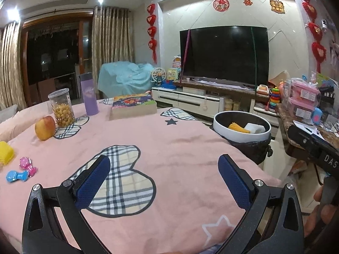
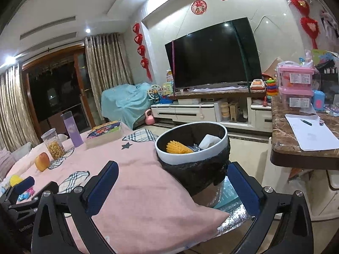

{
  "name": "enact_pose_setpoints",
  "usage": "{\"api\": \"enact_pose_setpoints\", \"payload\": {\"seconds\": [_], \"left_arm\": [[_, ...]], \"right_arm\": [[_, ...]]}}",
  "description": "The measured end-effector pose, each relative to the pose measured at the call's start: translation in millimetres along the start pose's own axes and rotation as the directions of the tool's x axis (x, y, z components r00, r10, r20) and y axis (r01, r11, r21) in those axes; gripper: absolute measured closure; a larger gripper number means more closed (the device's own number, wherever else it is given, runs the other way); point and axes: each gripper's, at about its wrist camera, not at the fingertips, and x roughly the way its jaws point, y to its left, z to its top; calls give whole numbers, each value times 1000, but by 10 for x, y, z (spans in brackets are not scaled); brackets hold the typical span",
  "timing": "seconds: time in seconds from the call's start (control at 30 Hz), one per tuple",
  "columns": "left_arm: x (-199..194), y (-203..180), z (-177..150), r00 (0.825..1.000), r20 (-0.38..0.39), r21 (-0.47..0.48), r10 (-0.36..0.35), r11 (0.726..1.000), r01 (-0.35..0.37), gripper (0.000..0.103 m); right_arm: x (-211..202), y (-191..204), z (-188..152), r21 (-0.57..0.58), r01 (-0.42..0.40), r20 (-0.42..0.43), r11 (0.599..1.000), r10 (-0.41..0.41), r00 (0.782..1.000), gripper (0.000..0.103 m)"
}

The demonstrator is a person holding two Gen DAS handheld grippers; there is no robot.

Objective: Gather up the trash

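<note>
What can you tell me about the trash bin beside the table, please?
The trash bin is round, with a white rim and a black bag liner bunched beneath it. It stands upright and open-topped beside the pink-covered table's edge. Inside lie a yellow ridged piece, a white block and something foil-like. Neither gripper touches it.

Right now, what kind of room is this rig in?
Most likely a family living room. A big TV sits on a low white cabinet, curtains frame a glass door, and children's toys crowd the shelf. Both tongs hang open over a pink-covered table beside a trash bin.
</note>
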Motion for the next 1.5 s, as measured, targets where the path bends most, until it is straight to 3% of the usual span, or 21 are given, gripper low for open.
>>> {"api": "enact_pose_setpoints", "payload": {"seconds": [0.4,1.5], "left_arm": [[-31,16,-12,1000,10,0,13,1000,-13,0],[-93,36,-36,999,39,-14,25,1000,-25,0]], "right_arm": [[63,66,-125,-39,10,-33,999,-12,999,0],[16,107,-115,-52,-14,-19,999,13,1000,0]]}}
